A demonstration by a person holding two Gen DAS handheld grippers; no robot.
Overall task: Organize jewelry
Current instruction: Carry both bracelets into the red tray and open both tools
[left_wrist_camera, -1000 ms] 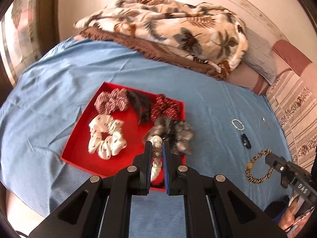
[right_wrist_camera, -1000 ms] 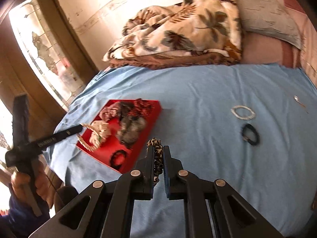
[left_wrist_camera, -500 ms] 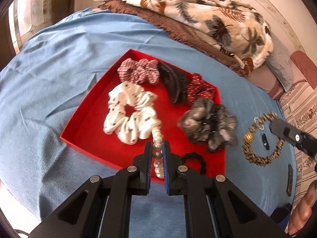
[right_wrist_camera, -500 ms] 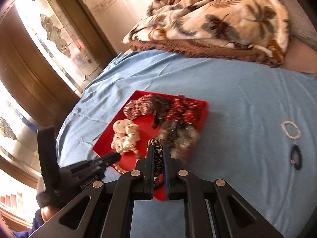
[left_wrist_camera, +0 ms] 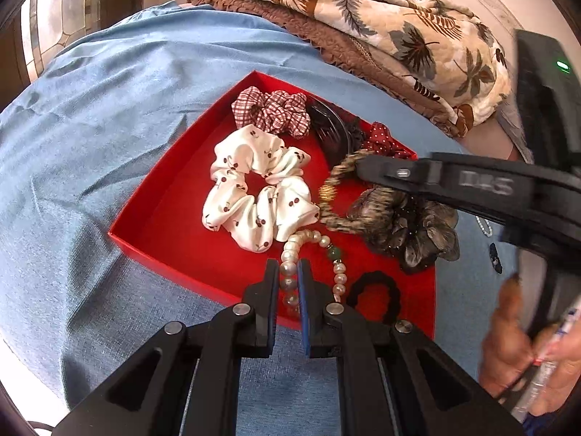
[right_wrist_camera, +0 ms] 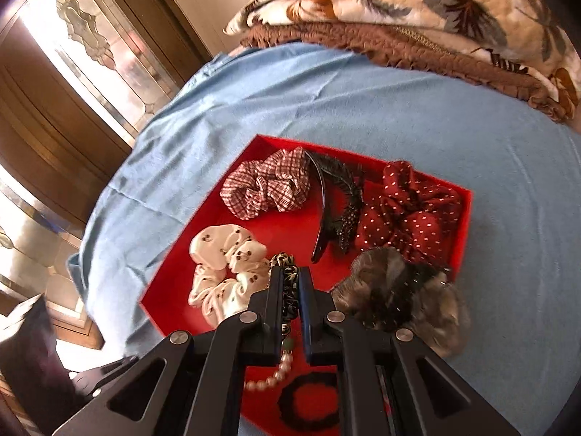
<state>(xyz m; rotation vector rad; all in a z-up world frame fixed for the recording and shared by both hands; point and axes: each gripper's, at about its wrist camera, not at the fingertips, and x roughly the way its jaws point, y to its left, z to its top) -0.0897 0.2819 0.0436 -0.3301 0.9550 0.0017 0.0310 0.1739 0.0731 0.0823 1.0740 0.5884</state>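
Right claw (left_wrist_camera: pixel 357 169) arrived over tray (left_wrist_camera: pixel 174 196) (gripping chain (left_wrist_camera: pixel 328 196)); left claw (left_wrist_camera: pixel 288 272) pinches pearls (left_wrist_camera: pixel 290 254).

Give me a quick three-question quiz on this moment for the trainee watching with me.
1. True or false: the left gripper is shut on the pearl bracelet.
2. What does the right gripper hold? A) the black hair tie B) the leopard-print chain C) the white scrunchie
3. Fill in: both held pieces hang over the red ____.

Key: 1. True: the beads sit pinched between its fingers. 2. B: the chain is clamped between its fingers, above the tray. 3. tray.
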